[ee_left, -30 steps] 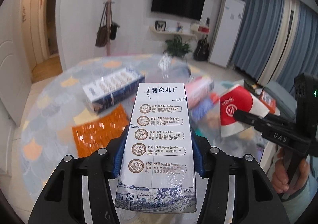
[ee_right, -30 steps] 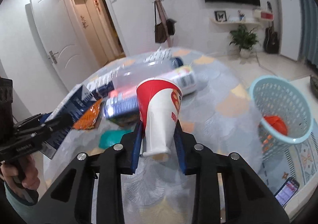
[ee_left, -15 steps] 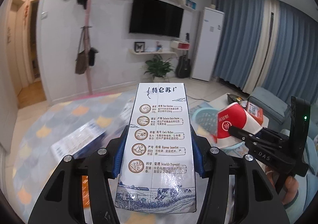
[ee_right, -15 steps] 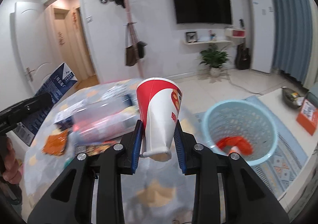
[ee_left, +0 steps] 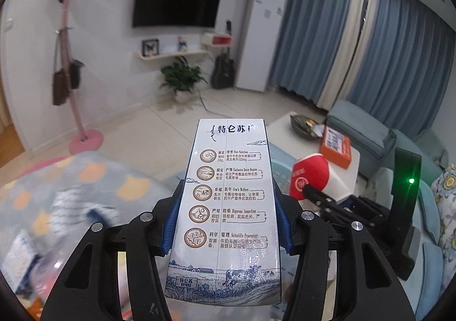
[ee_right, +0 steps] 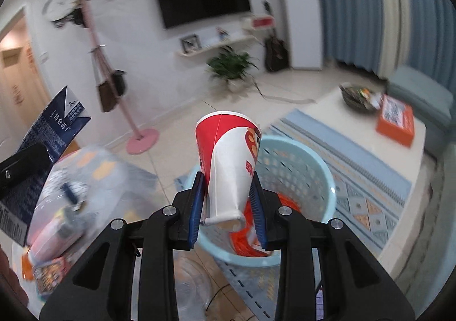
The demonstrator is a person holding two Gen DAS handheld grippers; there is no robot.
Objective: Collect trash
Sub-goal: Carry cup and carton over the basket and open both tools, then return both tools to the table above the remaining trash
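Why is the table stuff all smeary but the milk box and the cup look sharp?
Left wrist view: the milk carton is sharp because it rides along in the left tool, while the table behind is smeared by motion. Right wrist view: the paper cup in the right tool is crisp, the table litter is streaked, and the room's straight lines bend from the fisheye lens.

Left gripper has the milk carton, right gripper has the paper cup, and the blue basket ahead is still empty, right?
Not empty. The right wrist view shows orange trash already in the blue basket. The rest holds: left gripper grips the milk carton, right gripper the paper cup.
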